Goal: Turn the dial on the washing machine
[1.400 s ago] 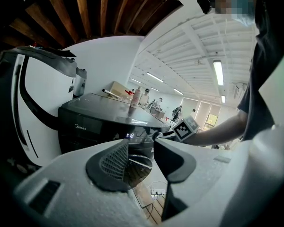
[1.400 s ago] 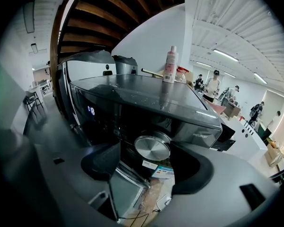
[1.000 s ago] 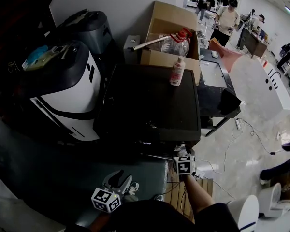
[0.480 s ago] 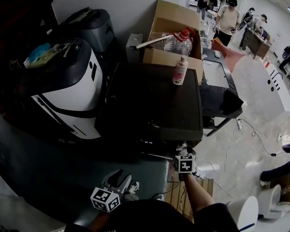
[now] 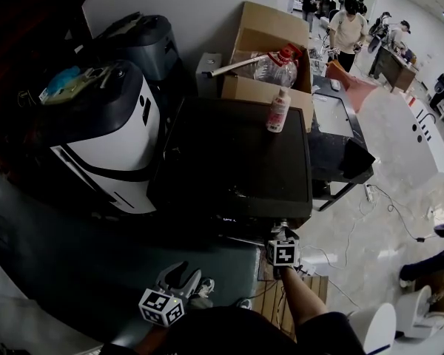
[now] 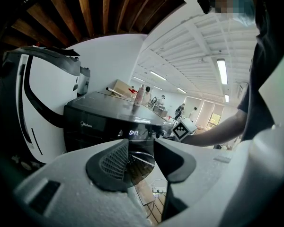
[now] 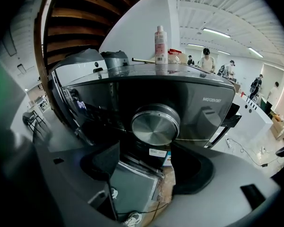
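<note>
A black washer (image 5: 237, 161) is seen in a large open room with a pale glossy floor (image 5: 385, 161), white walls and strip lights on the ceiling. On its flat dark top a bottle (image 5: 278, 111) stands upright near the far right corner. A cardboard box (image 5: 266, 32) is set just behind it. A white appliance (image 5: 111, 139) with a black lid is placed close against the washer's left side. People (image 5: 348, 28) are seen standing well away at the far end of the room.

The dial (image 7: 155, 124), a round brushed-metal knob, is mounted on the washer's front panel. The right hand-held gripper (image 7: 146, 149) is held just in front of it with its jaws wide apart. The dial is seen above the gap between them and is not clasped. The left hand-held gripper (image 6: 141, 150) is held low and well to the left of the front panel, its jaws parted by a narrower gap with nothing between them. A lit display (image 6: 134, 133) is seen on the panel beyond it.

From the head view the dial is hidden under the washer's front edge and the right gripper's marker cube. The panel's lower part is cut off by the jaws in both gripper views, and the box's contents are hard to make out.
</note>
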